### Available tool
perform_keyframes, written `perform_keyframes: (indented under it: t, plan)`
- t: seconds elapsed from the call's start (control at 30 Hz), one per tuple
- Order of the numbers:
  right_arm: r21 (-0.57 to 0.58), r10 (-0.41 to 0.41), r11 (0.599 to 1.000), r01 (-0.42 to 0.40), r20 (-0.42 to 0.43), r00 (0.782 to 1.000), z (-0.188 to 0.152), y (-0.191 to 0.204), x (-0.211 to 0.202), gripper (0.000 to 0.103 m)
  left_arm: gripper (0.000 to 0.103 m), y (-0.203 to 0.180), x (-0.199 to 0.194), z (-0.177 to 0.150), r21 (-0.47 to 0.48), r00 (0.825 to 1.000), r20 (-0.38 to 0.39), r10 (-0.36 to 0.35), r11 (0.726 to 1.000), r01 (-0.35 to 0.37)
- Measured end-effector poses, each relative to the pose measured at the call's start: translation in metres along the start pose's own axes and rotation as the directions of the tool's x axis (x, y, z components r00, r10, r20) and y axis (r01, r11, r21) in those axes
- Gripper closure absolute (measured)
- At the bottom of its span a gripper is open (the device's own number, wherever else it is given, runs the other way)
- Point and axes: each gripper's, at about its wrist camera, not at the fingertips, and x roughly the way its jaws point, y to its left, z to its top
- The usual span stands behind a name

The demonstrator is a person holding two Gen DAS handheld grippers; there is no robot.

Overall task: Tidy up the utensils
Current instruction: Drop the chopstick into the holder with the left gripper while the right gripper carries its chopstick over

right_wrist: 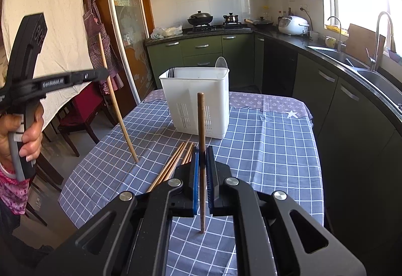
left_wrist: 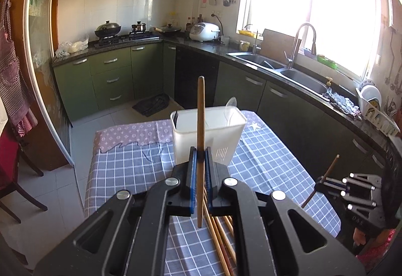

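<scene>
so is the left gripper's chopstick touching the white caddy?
Apart. Right wrist view shows the left gripper holding its chopstick well left of the white caddy, open gap between.

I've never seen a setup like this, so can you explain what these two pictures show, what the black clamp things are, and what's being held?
The black clamps are handheld two-finger grippers, one in each of a person's hands, each with a camera looking along its fingers. One picture is from the left gripper, shut on a lighter chopstick. The other is from the right gripper, shut on a darker chopstick; it also shows the person's left hand. On the checked tablecloth stand a white utensil holder and a loose bundle of chopsticks.
</scene>
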Motion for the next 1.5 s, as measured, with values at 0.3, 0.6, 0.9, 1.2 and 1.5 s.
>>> perform_keyframes:
  t: [0.3,0.6,0.9,1.2,1.5]
  plan:
    - [0.014,0.004,1.000,-0.005,0.003,1.000,-0.003,-0.008,-0.002,0.097,0.097,-0.007,0.005,0.095,-0.014,0.988,0.152,0.017,1.000,-0.014]
    - [0.021,0.011,1.000,-0.011,0.001,1.000,-0.006,-0.012,-0.003,0.097,0.097,-0.015,0.055,0.111,-0.005,0.981,0.171,0.091,0.996,-0.091]
    - [0.024,0.013,1.000,-0.013,0.003,1.000,0.001,-0.012,-0.001,0.097,0.091,-0.003,0.106,0.075,0.006,0.994,0.020,0.104,0.994,-0.105]
    - [0.005,0.022,1.000,-0.022,0.075,0.997,0.054,-0.009,-0.008,0.097,0.086,0.008,0.059,0.045,-0.014,0.992,0.077,0.099,0.995,-0.098]
    - [-0.012,0.036,0.999,-0.034,0.218,0.975,0.146,0.000,-0.017,0.097,0.086,0.017,0.030,-0.010,-0.003,0.996,0.034,0.083,0.997,-0.083]
